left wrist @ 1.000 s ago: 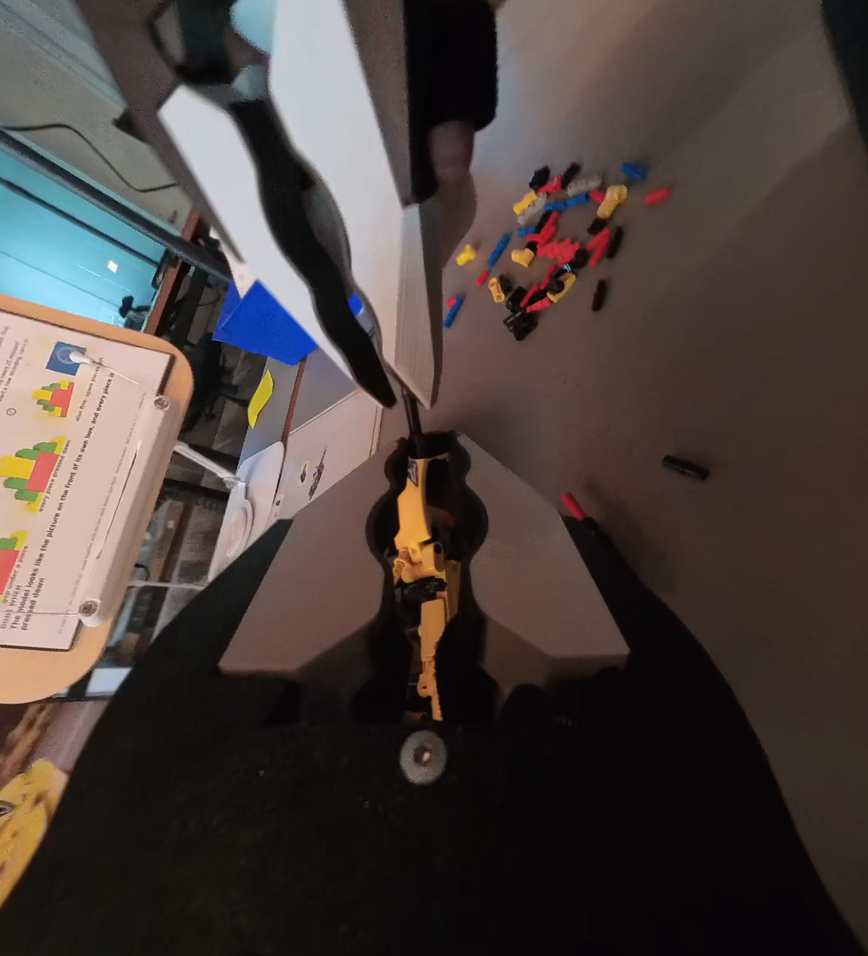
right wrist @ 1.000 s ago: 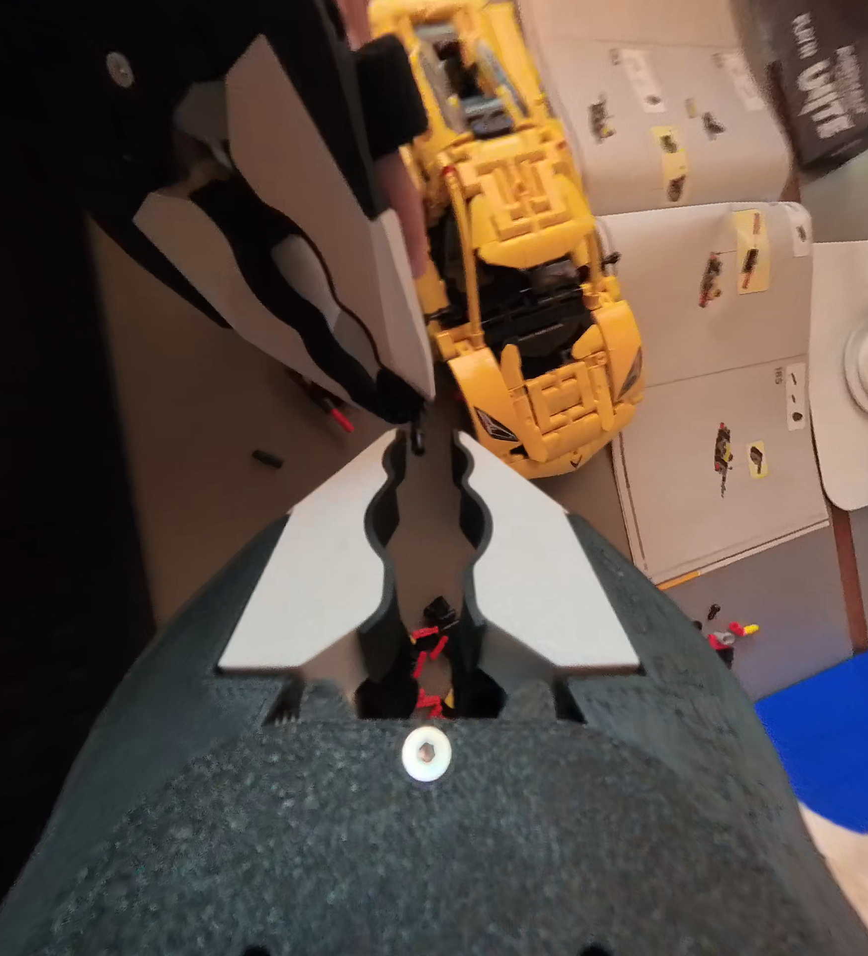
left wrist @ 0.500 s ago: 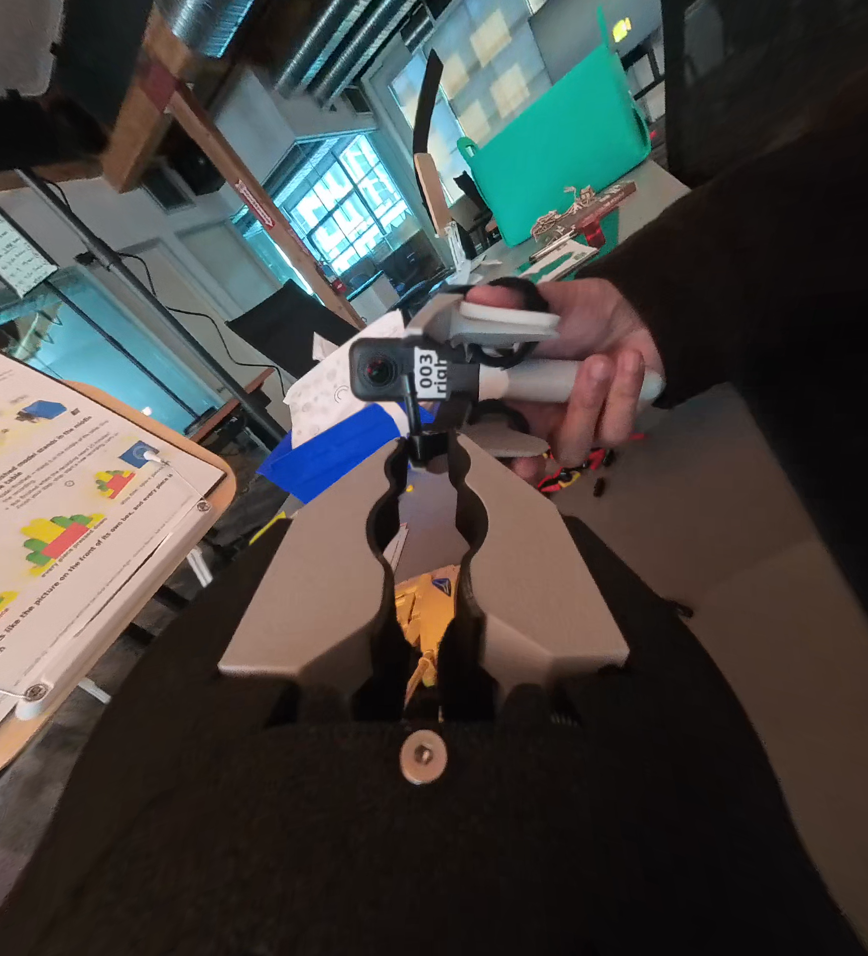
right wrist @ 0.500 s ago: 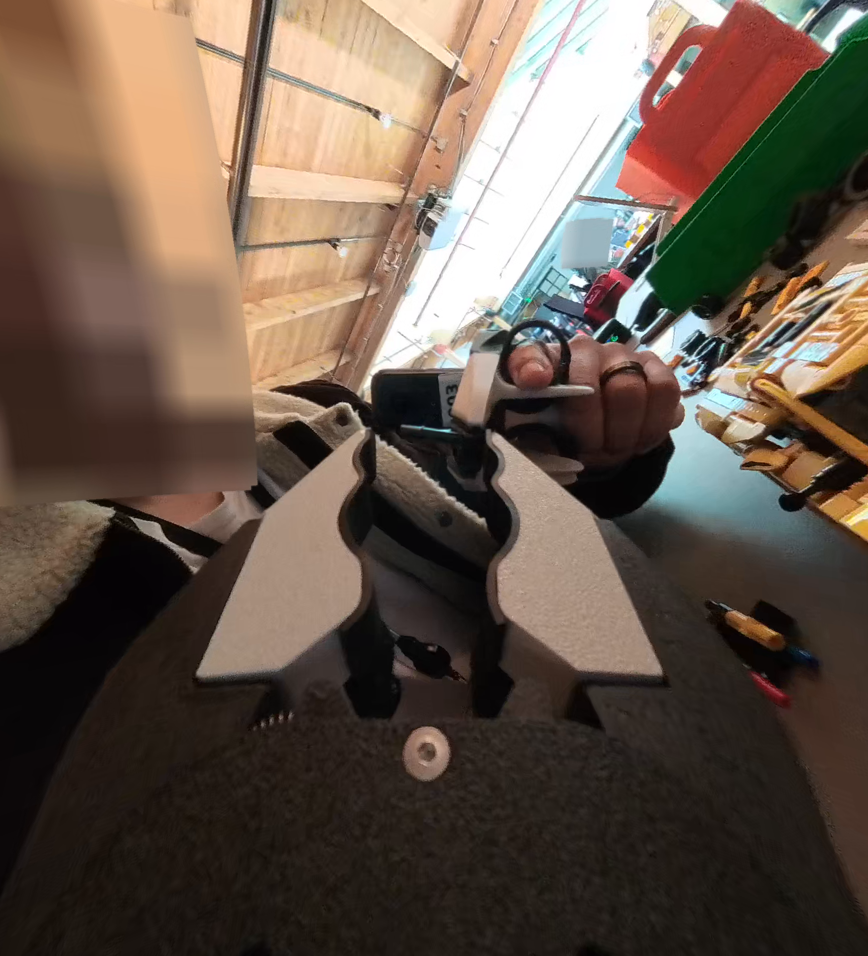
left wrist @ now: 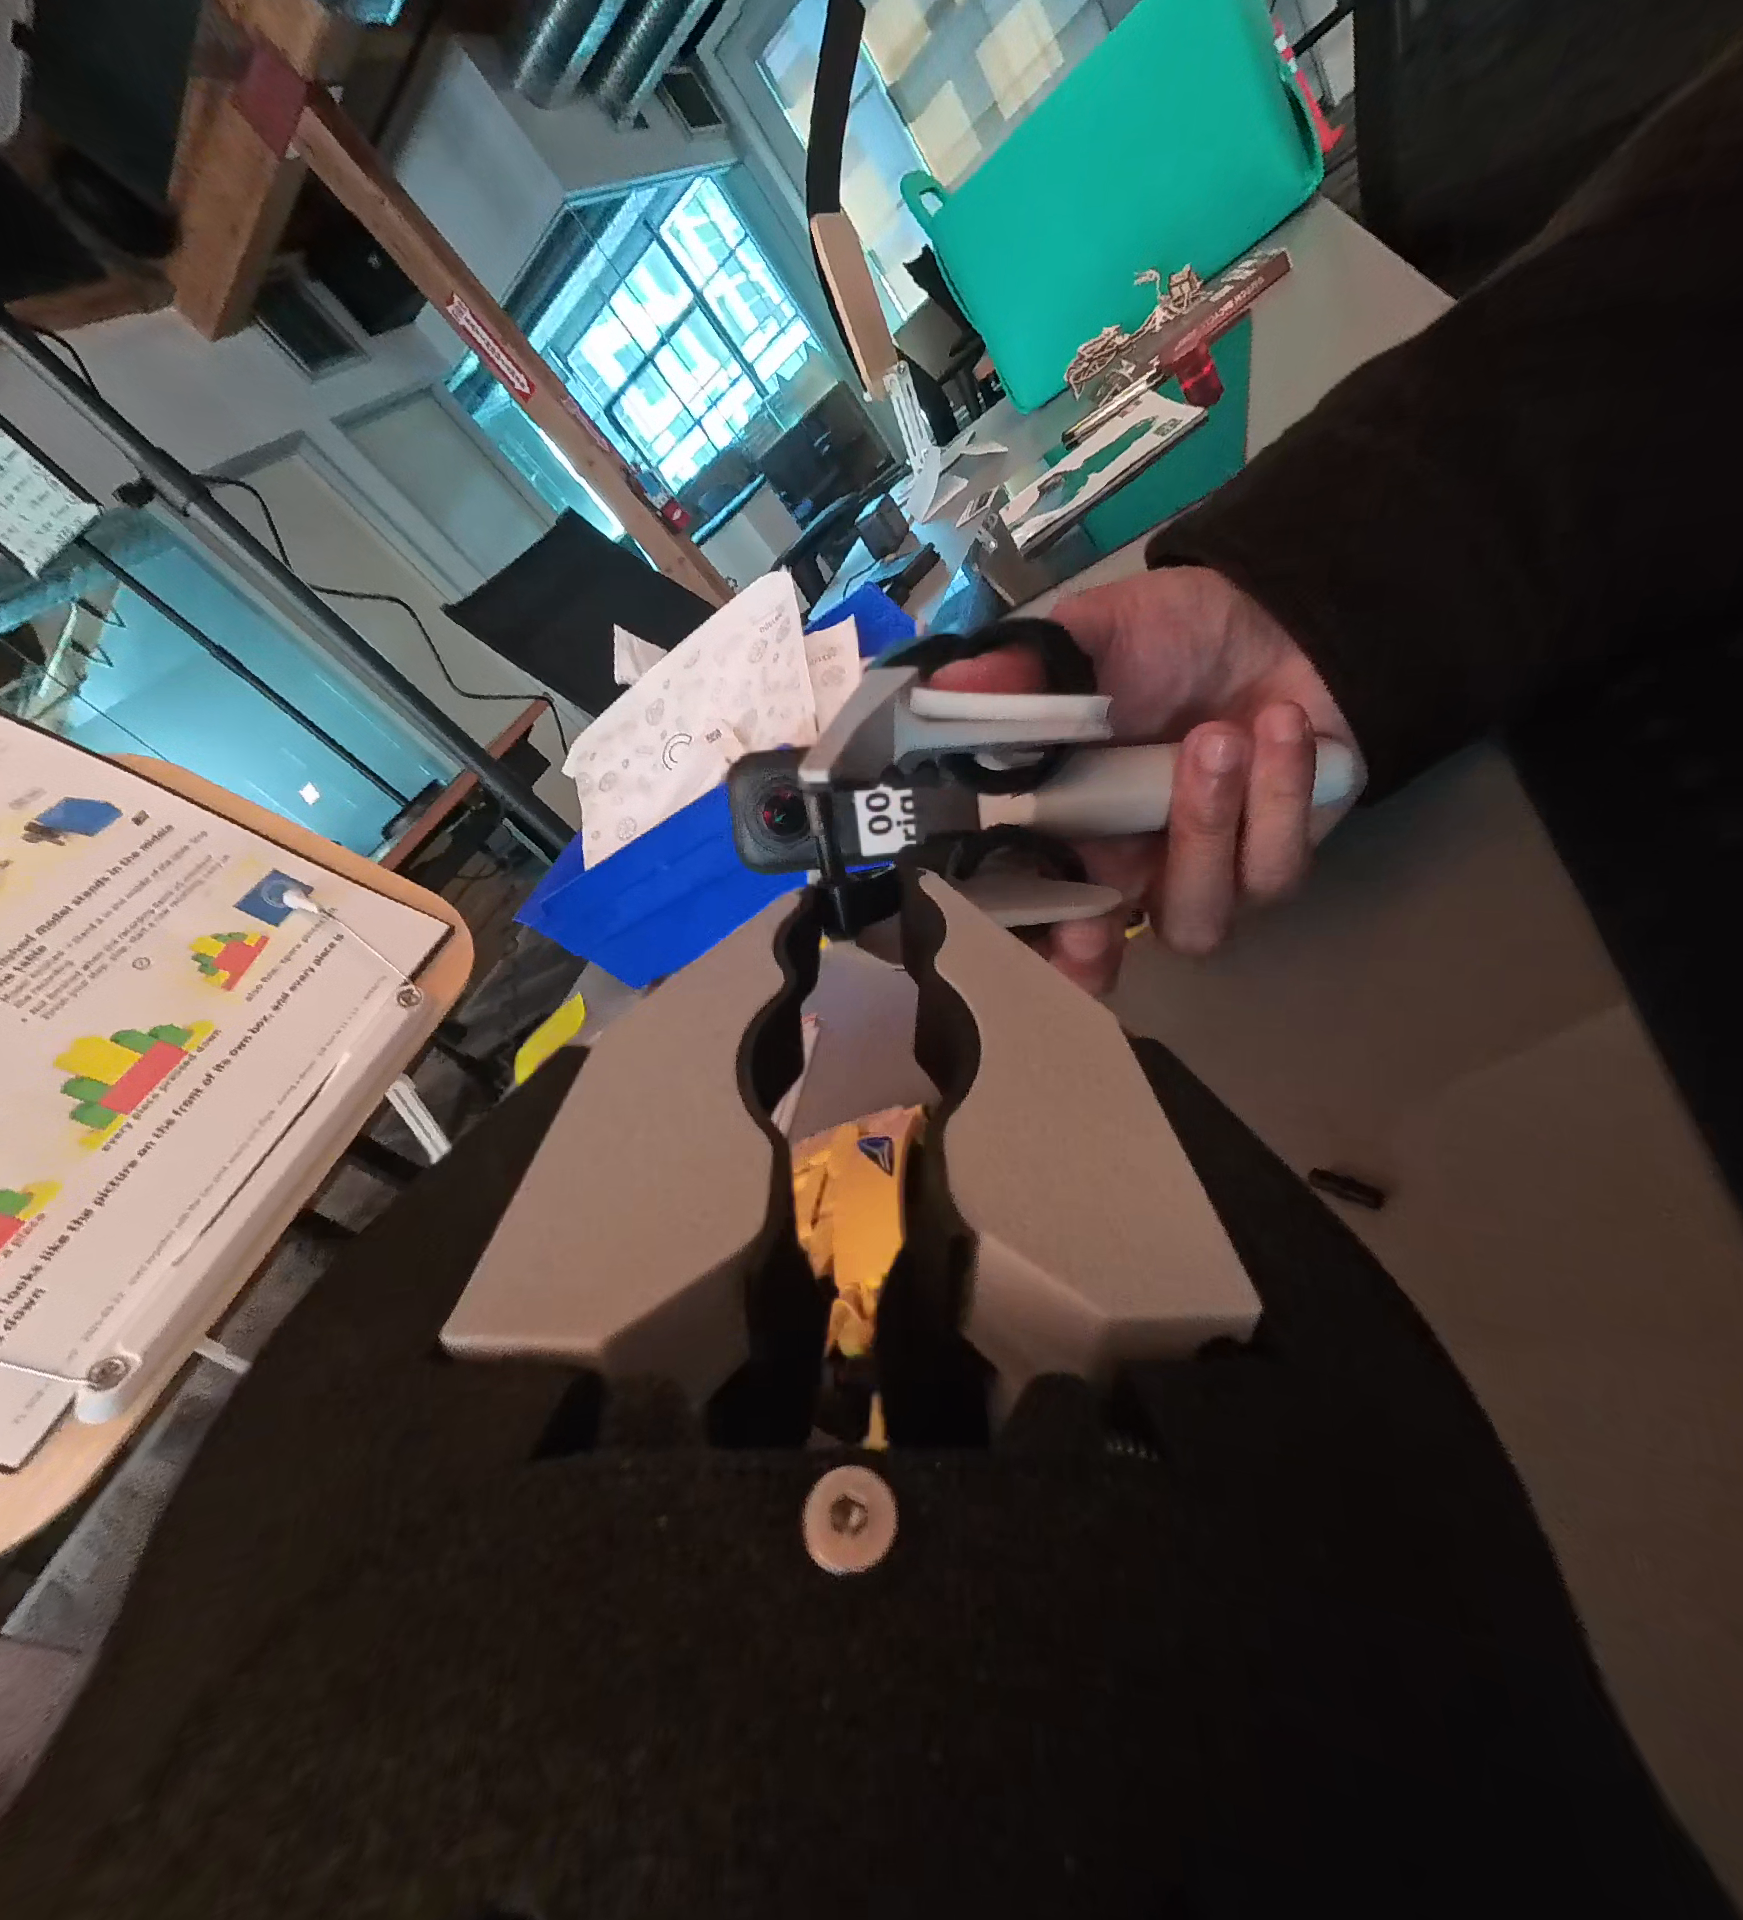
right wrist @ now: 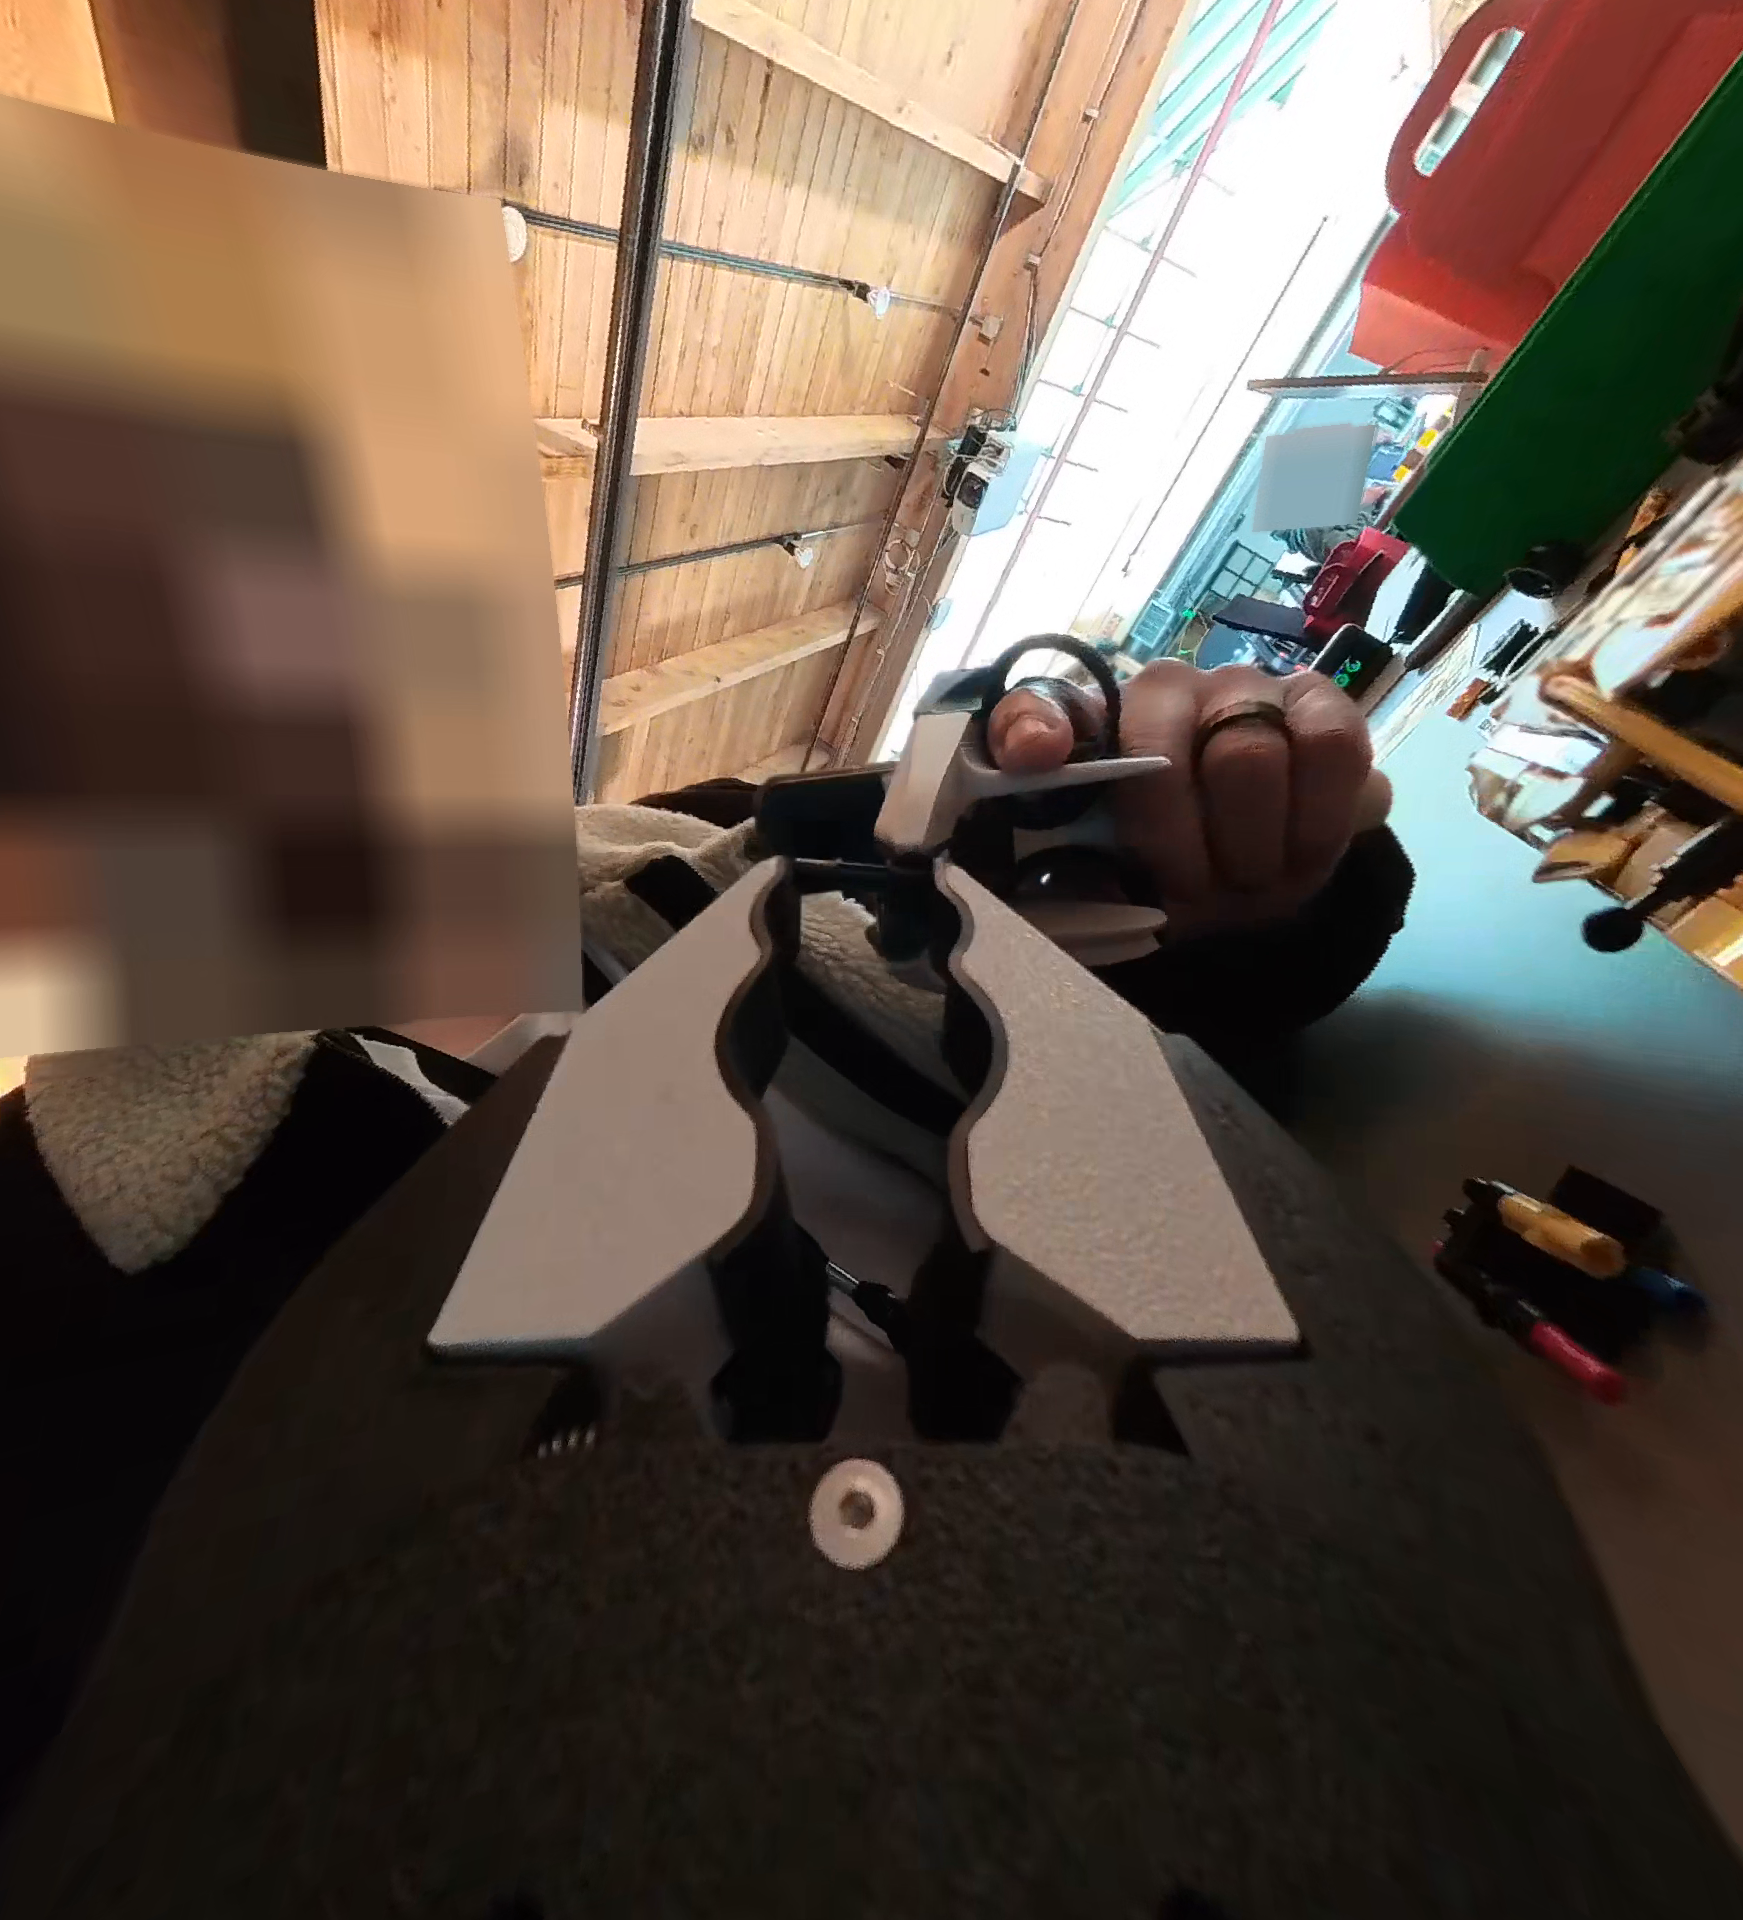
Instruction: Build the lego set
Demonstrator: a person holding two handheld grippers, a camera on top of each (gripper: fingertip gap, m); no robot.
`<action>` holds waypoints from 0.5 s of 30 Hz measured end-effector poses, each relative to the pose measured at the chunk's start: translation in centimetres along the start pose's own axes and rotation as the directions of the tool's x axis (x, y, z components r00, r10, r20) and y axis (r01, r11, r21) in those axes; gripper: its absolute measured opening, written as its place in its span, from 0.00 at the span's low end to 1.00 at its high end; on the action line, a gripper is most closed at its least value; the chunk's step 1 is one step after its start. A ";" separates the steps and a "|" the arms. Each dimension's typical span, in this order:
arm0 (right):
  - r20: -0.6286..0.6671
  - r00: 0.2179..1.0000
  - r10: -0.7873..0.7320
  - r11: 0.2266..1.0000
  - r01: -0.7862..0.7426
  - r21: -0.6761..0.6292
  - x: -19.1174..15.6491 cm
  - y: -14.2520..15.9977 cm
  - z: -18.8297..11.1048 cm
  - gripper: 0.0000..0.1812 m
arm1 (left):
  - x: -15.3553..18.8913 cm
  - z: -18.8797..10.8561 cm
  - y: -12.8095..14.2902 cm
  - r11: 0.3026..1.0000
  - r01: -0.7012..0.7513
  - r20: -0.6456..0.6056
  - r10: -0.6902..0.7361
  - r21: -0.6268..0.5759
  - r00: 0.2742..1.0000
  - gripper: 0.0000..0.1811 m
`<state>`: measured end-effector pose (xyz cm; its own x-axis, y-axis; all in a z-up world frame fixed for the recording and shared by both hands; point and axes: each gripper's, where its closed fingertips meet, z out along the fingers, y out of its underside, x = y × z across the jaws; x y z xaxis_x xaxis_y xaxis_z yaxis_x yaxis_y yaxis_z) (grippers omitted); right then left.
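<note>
Handover, I judge: my left gripper [left wrist: 859, 909] and right gripper [right wrist: 862, 883] both nip one black piece [left wrist: 851, 906]; next, one lets go gently.

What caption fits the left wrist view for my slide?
Two hand-held grippers meet tip to tip around a small black piece, above the yellow car model.

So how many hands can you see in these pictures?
2. The right hand shows right of centre in the left wrist view; the left hand shows above centre in the right wrist view. No others show.
</note>
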<state>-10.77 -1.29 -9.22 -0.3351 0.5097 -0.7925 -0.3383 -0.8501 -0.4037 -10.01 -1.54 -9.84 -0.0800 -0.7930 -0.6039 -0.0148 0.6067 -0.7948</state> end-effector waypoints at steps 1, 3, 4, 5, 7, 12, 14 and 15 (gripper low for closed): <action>0.000 1.000 0.007 1.000 -0.007 0.005 0.1 0.0 -0.1 0.13 | 0.0 0.0 0.1 1.000 0.009 -0.001 -0.009 -0.005 1.000 0.08; 0.010 1.000 0.003 1.000 -0.003 0.011 0.0 -0.1 -0.1 0.13 | -0.1 0.0 0.0 1.000 0.029 -0.002 -0.029 0.002 1.000 0.08; 0.006 1.000 -0.001 1.000 0.001 0.003 0.0 -0.2 -0.1 0.13 | -0.1 0.1 -0.1 1.000 0.027 0.001 -0.027 0.002 1.000 0.08; -0.010 1.000 -0.016 1.000 0.016 -0.013 0.0 -0.2 -0.1 0.13 | -0.1 0.1 0.0 1.000 0.016 0.005 -0.016 0.000 1.000 0.08; -0.103 0.993 -0.057 0.997 0.052 -0.048 0.7 -0.2 -0.4 0.17 | -0.2 0.0 0.3 1.000 -0.023 0.011 0.023 -0.016 1.000 0.08; -0.193 0.977 -0.086 0.994 0.071 -0.087 1.0 -0.1 -1.3 0.13 | 0.2 0.0 0.7 0.996 -0.081 -0.002 0.081 -0.048 0.997 0.08; -0.198 0.978 -0.064 0.994 0.045 -0.098 0.9 0.2 -1.4 0.13 | 0.4 0.0 0.6 0.996 -0.081 -0.011 0.081 -0.048 0.997 0.08; -0.197 0.979 -0.049 0.994 0.030 -0.101 0.9 0.3 -1.4 0.13 | 0.5 0.1 0.6 0.995 -0.084 -0.015 0.083 -0.049 0.996 0.08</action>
<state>-9.92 -1.25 -10.73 -0.1378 0.5146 -0.8463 -0.2577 -0.8436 -0.4710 -10.00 -1.60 -10.63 -0.0954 -0.7388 -0.6671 -0.0573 0.6731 -0.7373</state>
